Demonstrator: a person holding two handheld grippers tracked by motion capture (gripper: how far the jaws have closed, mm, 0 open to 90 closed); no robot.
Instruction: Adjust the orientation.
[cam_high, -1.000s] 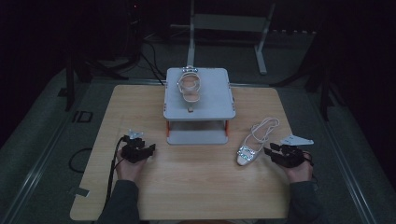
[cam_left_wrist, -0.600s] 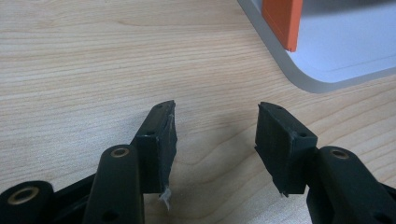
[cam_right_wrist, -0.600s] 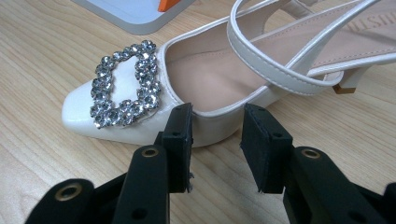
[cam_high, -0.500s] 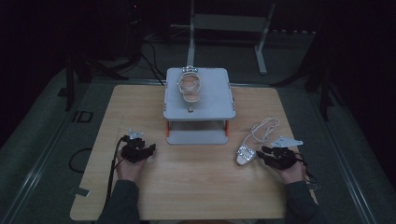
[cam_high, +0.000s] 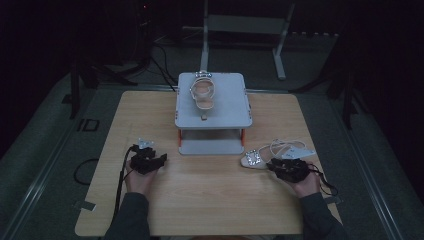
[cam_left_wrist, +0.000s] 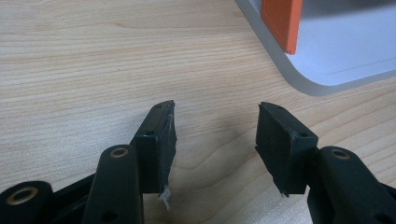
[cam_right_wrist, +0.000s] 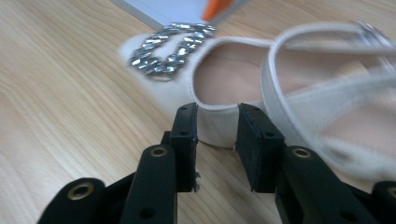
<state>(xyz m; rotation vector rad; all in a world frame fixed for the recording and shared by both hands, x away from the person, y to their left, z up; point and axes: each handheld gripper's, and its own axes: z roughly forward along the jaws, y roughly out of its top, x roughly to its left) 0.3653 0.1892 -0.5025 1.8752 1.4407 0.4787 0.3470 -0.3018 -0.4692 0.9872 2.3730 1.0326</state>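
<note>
A white strappy shoe (cam_high: 256, 159) with a rhinestone toe (cam_right_wrist: 170, 49) lies on the wooden table right of the stand. My right gripper (cam_high: 276, 166) sits low at its near side. Its jaws have just been closing, and the shoe's white side wall (cam_right_wrist: 217, 126) lies between the pads (cam_right_wrist: 187, 140); no squeeze shows. My left gripper (cam_high: 156, 156) rests at the table's left, open, with bare wood between its pads (cam_left_wrist: 161, 140). A second matching shoe (cam_high: 202, 92) stands on top of the grey stand (cam_high: 230, 112).
The two-level grey stand has orange legs (cam_left_wrist: 280, 23) and its lower shelf (cam_high: 210, 146) faces me. The first shoe's thin straps (cam_high: 287, 147) trail over the table toward the right edge. Cables run from both grippers. Dark floor and metal frames surround the table (cam_high: 215, 200).
My right hand has slid left up to the shoe, and its jaws have narrowed around the shoe's side. The left hand has not moved.
</note>
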